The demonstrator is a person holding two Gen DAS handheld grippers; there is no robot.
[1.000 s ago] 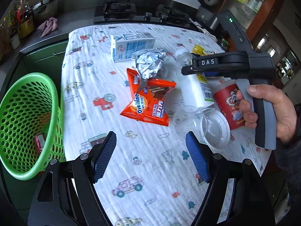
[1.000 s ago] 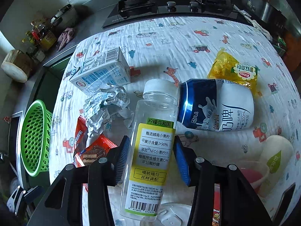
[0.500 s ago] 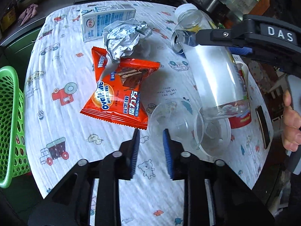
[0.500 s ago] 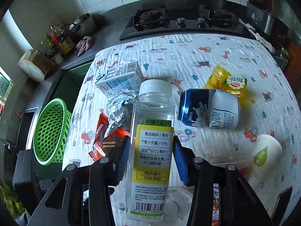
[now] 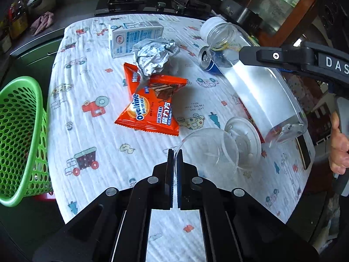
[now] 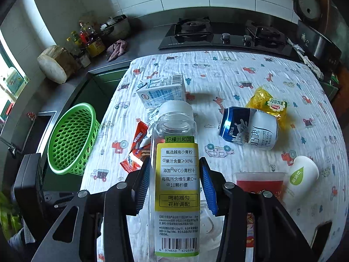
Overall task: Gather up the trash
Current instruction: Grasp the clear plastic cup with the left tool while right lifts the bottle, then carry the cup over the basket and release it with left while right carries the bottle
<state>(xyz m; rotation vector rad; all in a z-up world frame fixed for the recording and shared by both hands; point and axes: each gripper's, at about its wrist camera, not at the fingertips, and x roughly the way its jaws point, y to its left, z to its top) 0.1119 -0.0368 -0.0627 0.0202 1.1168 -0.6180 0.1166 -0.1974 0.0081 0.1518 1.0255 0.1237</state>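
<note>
My left gripper (image 5: 174, 155) is shut, pinching the thin rim of a clear plastic cup (image 5: 209, 150) that lies on its side on the patterned tablecloth (image 5: 98, 144). My right gripper (image 6: 175, 166) is shut on a clear bottle with a yellow label (image 6: 177, 174) and holds it above the table, its white cap pointing away. The same bottle (image 5: 257, 87) shows at the right of the left wrist view. A green basket (image 5: 19, 135) stands off the table's left edge. An orange Ovaltine wrapper (image 5: 152, 109) and crumpled foil (image 5: 152, 56) lie mid-table.
A milk carton (image 6: 161, 91), a blue-and-white can (image 6: 248, 128), a yellow packet (image 6: 268, 102), a white paper cup (image 6: 303, 174) and a red cup (image 6: 259, 181) lie on the cloth. A clear lid (image 5: 244, 139) sits beside the held cup. A stove and counter run behind.
The left gripper's jaws went from wide open to shut on the clear cup's rim. The right gripper rose with the bottle, lifting it off the table.
</note>
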